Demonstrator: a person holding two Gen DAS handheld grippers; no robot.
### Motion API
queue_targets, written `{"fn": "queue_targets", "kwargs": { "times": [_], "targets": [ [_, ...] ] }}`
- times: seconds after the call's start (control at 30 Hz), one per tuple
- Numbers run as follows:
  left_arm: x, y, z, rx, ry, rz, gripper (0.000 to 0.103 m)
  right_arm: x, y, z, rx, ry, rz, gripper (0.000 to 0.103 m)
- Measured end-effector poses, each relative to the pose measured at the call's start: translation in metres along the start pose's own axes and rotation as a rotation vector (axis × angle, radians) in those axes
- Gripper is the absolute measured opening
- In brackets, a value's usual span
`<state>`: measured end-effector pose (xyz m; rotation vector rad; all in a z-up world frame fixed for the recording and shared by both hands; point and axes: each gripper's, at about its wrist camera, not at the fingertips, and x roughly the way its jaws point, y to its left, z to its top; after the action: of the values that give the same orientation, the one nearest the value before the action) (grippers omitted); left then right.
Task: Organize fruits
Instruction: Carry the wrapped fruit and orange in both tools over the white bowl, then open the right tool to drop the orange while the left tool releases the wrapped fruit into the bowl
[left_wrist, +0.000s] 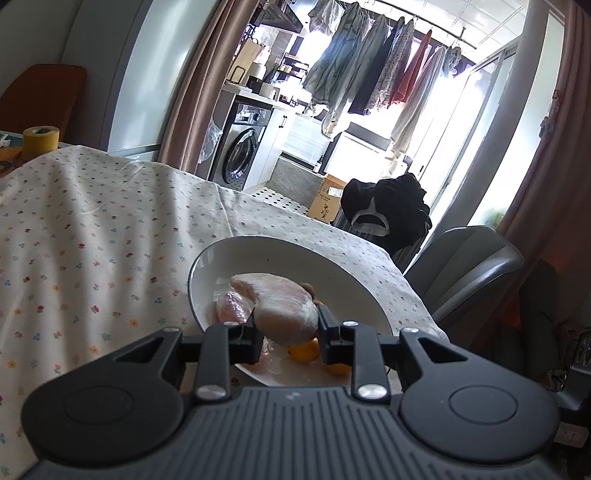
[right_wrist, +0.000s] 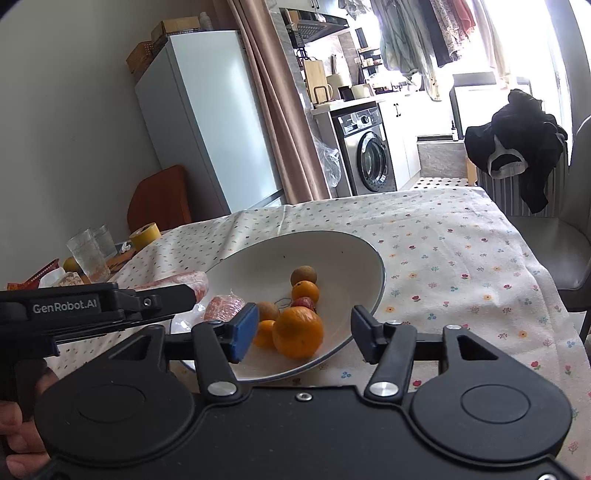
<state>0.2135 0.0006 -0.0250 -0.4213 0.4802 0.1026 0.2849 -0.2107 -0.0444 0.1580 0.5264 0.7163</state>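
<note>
Fruit (left_wrist: 286, 308) in left gripper (left_wrist: 286, 328) looks soft, wrapped; jaws closed on its middle w/ light squeeze. Right gripper (right_wrist: 299, 332) wide open, empty.

I see a round white ceramic bowl (right_wrist: 369, 266) holding glossy orange citrus fruits (right_wrist: 297, 327), on a cream cotton tablecloth (right_wrist: 461, 258) dotted with small multicoloured flowers.

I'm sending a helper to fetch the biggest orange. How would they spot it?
Find the white bowl on the flowered tablecloth. At the near end of the fruit, the orange is clearly larger than every other piece.
</note>
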Motion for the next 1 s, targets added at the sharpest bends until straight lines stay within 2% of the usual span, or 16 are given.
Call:
{"fn": "queue_targets", "kwargs": {
  "times": [0.33, 0.43, 0.5, 0.57, 0.67, 0.87, 1.0],
  "targets": [
    [0.025, -0.005, 0.005, 0.008, 0.016, -0.003, 0.027, -0.003, -0.004, -0.004, 0.0, 0.021, 0.011, 0.065],
    [0.03, -0.007, 0.005, 0.004, 0.02, 0.022, 0.029, -0.004, -0.003, -0.006, 0.0, 0.024, 0.018, 0.067],
    [0.031, -0.007, 0.004, 0.004, 0.029, 0.045, 0.036, -0.005, -0.003, -0.007, -0.001, 0.026, 0.02, 0.067],
    [0.029, -0.005, 0.003, 0.005, 0.029, 0.048, 0.051, -0.005, -0.003, -0.008, 0.0, 0.027, 0.02, 0.068],
    [0.021, -0.003, 0.003, 0.018, 0.003, 0.061, 0.066, -0.005, -0.002, -0.008, 0.003, 0.028, 0.021, 0.069],
    [0.002, 0.003, 0.004, 0.016, -0.018, 0.069, 0.076, -0.007, 0.007, -0.009, -0.001, 0.032, 0.034, 0.069],
    [-0.014, 0.013, 0.003, 0.003, -0.026, 0.07, 0.079, -0.011, 0.017, -0.009, -0.016, 0.029, 0.04, 0.069]
  ]
}}
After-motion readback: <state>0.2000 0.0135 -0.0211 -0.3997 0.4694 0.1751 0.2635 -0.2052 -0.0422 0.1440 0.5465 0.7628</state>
